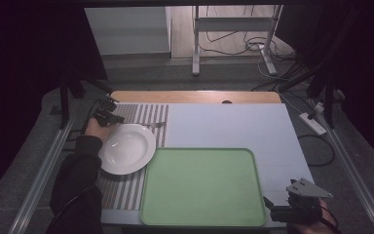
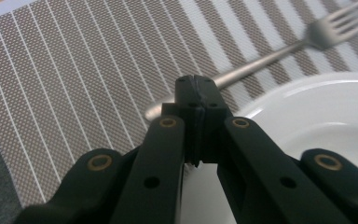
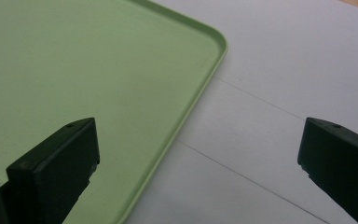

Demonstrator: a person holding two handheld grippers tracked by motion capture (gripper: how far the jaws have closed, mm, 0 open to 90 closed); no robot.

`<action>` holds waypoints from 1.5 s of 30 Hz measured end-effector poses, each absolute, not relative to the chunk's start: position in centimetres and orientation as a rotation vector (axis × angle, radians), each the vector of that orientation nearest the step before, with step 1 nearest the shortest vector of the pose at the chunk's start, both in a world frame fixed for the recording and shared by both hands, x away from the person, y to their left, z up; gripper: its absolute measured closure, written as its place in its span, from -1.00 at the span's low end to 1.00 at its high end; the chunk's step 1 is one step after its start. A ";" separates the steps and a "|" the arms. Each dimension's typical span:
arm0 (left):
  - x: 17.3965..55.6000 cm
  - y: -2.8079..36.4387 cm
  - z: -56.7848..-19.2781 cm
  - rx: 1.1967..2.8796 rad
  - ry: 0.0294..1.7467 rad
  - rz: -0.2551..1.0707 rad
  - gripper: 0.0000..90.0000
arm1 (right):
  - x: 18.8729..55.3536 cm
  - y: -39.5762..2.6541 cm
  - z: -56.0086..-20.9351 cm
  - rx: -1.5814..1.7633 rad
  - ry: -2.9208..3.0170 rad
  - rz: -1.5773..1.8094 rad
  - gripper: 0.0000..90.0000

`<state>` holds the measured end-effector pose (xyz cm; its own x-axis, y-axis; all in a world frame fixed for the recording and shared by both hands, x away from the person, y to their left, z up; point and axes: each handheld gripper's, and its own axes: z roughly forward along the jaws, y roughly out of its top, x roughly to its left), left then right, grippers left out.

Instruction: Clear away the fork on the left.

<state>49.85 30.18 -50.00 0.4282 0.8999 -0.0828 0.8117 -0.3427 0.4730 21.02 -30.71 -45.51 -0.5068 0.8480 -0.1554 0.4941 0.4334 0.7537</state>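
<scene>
The room is dark at 9 and 3 o'clock. A grey floor (image 1: 141, 73) lies past the desk (image 1: 233, 122). At 12 o'clock stands a metal frame (image 1: 233, 29) with cables (image 1: 253, 46). A white power strip (image 1: 312, 122) lies at 3 o'clock.

Fixed high view: above the near table edge, looking forward and down, wide. Left gripper view: close, along pressed-together jaws of left gripper (image 2: 196, 93) over plate (image 2: 317, 116), fork (image 2: 261, 60) just beyond; same plate (image 1: 126, 148) at far left from above. Right gripper view: close, between spread jaws toward tray (image 3: 74, 70) corner; same tray (image 1: 202, 187) centre-near.
</scene>
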 end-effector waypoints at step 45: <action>51.0 31.2 -50.2 2.224 1.411 0.195 0.23 | 21.1 -30.6 -45.5 1.124 2.173 0.882 -1.00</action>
<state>51.04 31.17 -50.17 0.4540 0.8799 -0.1401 0.8091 -0.3413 0.4785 21.07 -30.64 -45.51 -0.5101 0.8455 -0.1579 0.4961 0.4392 0.7489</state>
